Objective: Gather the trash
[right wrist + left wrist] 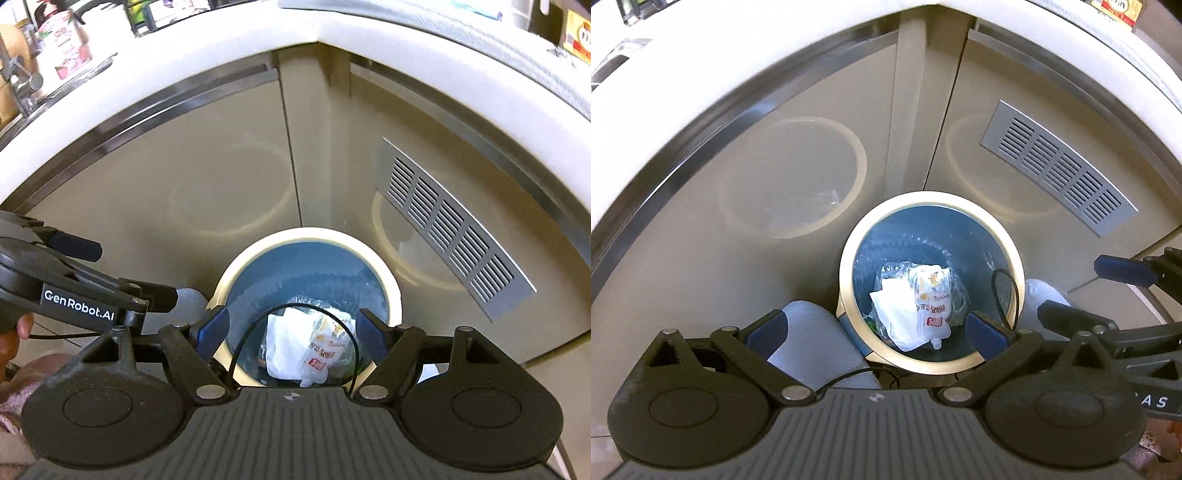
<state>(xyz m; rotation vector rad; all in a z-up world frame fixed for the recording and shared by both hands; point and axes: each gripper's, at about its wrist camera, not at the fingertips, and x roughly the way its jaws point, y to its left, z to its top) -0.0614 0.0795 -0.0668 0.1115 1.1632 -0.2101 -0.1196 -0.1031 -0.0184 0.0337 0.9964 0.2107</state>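
Note:
A round bin with a cream rim (pixel 931 197) (pixel 310 234) and blue inside stands on the floor in a cabinet corner. Inside lie a crumpled white paper (pixel 897 314) (pixel 284 343), a clear pouch with a red label (pixel 934 310) (pixel 321 354) and some clear plastic. My left gripper (pixel 877 330) (pixel 122 273) hovers over the bin's near left side, open and empty. My right gripper (pixel 293 328) (pixel 1097 295) hangs above the bin's mouth, jaws wide, with nothing between its blue pads (pixel 216 328).
Beige cabinet doors meet in a corner behind the bin, under a white counter edge (pixel 332 29). A metal vent grille (pixel 1060 166) (pixel 450 221) sits on the right door. A thin black cable (pixel 295 306) loops over the bin. A person's jeans-clad knee (pixel 812 339) is beside it.

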